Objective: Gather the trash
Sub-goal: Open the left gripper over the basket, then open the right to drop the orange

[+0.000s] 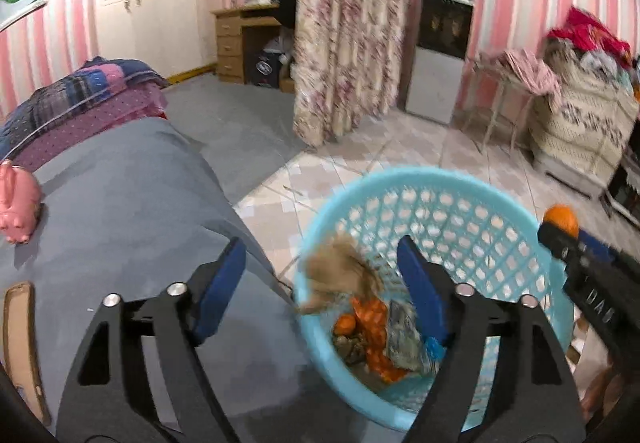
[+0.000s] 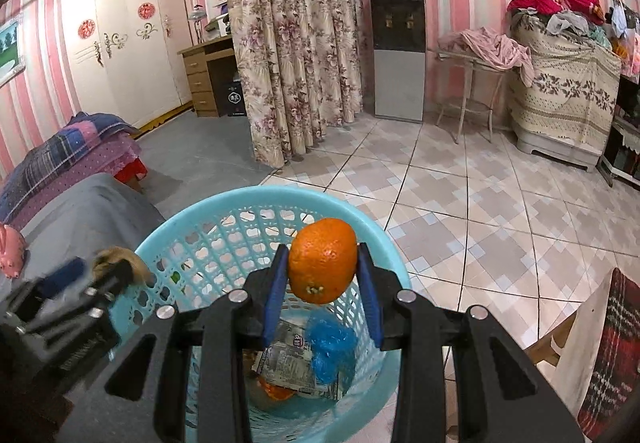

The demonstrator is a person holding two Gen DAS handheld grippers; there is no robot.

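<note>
A light blue lattice basket (image 1: 400, 177) (image 2: 240, 197) stands on the floor beside a grey-covered surface. Wrappers, an orange packet (image 1: 372, 327) and a crumpled blue plastic piece (image 2: 334, 347) lie in its bottom. My left gripper (image 1: 320, 247) is open above the basket's near-left rim. A blurred tan fibrous clump (image 1: 340, 271) hangs between its fingers and touches neither. My right gripper (image 2: 323, 249) is shut on an orange fruit (image 2: 322, 261), held over the basket's mouth. The orange fruit (image 1: 560, 219) also shows at the right edge of the left wrist view.
The grey-covered surface (image 1: 120, 223) carries a pink piggy bank (image 1: 18, 207) and a tan flat object (image 1: 20, 343). Folded blankets (image 1: 80, 95) lie behind it. A floral curtain (image 2: 296, 63), a water dispenser (image 2: 398, 47) and a cloth-covered stack (image 2: 568, 99) line the tiled floor (image 2: 500, 211). Plaid cloth (image 2: 612, 355) lies near right.
</note>
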